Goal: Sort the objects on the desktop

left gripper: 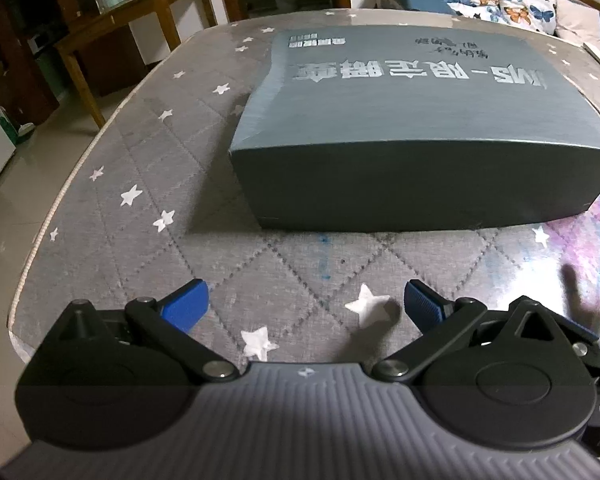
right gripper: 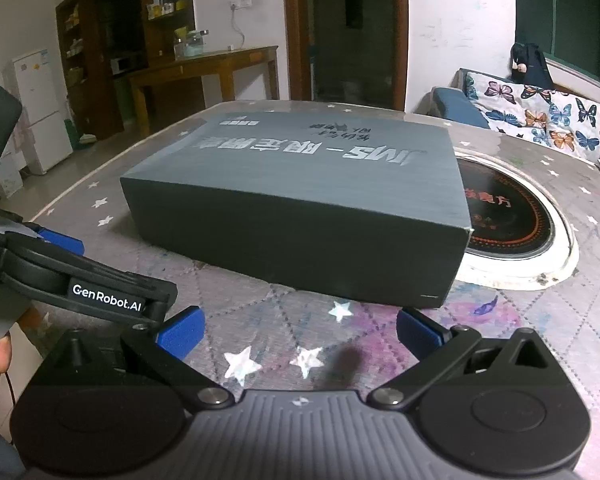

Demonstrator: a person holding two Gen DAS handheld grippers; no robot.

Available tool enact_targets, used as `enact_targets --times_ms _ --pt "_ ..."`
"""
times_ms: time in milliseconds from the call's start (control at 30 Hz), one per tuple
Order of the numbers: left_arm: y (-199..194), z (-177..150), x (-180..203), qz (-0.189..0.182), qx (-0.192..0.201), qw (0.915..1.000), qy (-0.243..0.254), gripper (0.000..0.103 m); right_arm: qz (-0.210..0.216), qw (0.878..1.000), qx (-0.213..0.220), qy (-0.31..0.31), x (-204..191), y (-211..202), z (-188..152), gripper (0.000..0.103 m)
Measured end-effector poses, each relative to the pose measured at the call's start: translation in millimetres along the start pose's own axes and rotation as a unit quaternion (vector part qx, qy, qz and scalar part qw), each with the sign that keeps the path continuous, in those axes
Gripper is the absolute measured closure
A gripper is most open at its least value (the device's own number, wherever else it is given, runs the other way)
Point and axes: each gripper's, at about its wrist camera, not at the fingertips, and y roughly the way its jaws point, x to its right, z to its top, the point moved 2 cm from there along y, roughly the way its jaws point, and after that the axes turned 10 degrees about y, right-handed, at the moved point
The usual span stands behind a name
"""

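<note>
We worked on a round table (left gripper: 112,184) covered with a grey quilted cloth with white stars. On it a big dark grey box (left gripper: 412,132) lay flat, closed, with silver letters on the lid. Our left gripper (left gripper: 306,304) hovered over the cloth near the front side of the box, apart from it, its blue fingers spread wide and holding nothing. Our right gripper (right gripper: 298,326) was also spread and held nothing, before the box's near right corner.
</note>
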Motion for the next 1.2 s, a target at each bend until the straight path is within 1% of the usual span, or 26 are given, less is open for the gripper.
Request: enact_targets --times_ms 200,267,567,800,1000,1200 --pt "2 0 1 0.001 -0.003 1.0 -0.002 0.0 0.005 1.0 -0.001 -0.004 -5 2 0 0.0" --pt "2 -1 2 0.002 -0.005 1.0 -0.001 0.0 0.006 1.0 -0.001 -0.004 0 -1 -5 0.0" --pt "2 -1 3 0.008 -0.006 1.0 0.001 0.0 0.005 1.0 0.0 -0.002 2 -2 -6 0.0" --pt "3 -2 1 0.012 -0.004 0.9999 0.001 0.0 -0.027 0.999 0.01 0.018 31 -10 -3 0.0" --pt "7 -5 -12 0.023 0.003 0.9997 -0.007 0.0 -0.054 0.998 0.018 0.034 57 -17 0 0.0" --pt "9 -17 -48 0.036 0.014 0.9979 -0.051 0.0 -0.082 0.995 0.026 0.051 82 -23 2 0.0"
